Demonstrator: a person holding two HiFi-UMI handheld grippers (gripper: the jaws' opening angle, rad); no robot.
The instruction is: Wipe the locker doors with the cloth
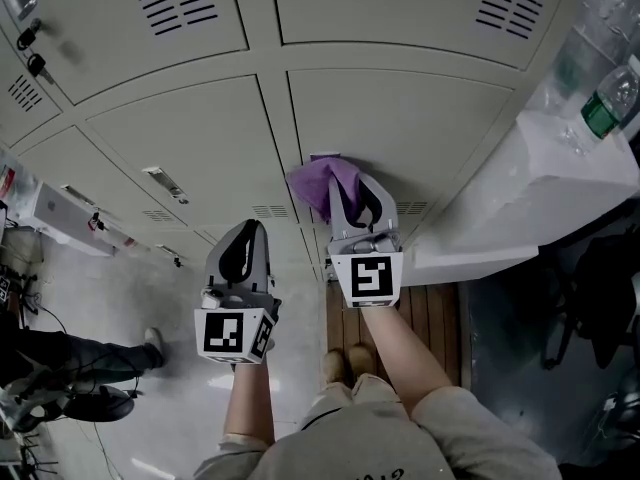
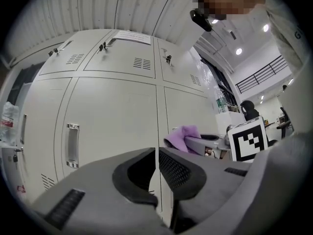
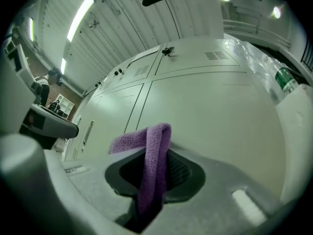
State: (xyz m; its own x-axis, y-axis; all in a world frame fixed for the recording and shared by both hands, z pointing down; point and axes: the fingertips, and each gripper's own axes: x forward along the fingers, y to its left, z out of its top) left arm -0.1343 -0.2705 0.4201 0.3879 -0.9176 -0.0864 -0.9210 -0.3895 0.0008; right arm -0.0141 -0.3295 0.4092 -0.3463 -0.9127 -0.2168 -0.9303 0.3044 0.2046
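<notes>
A purple cloth [image 1: 322,184] is pinched in my right gripper [image 1: 352,190], whose jaws are shut on it; the cloth [image 3: 152,155] folds over the jaw tips and lies against a pale grey locker door [image 1: 400,128]. The same door [image 3: 215,111] fills the right gripper view. My left gripper [image 1: 243,240] hangs lower and to the left, shut with nothing in it, its jaw tips [image 2: 156,166] pointing at the seam between two doors. In the left gripper view the cloth [image 2: 182,136] and the right gripper [image 2: 215,145] show at the right.
Locker doors [image 1: 190,158] with vent slots and metal handles [image 1: 165,184] cover the wall. A white ledge [image 1: 530,188] with plastic bottles [image 1: 610,103] juts out on the right. Keys [image 1: 30,50] hang in locks at the upper left. Cables and a person's shoes [image 1: 150,343] are on the floor to the left.
</notes>
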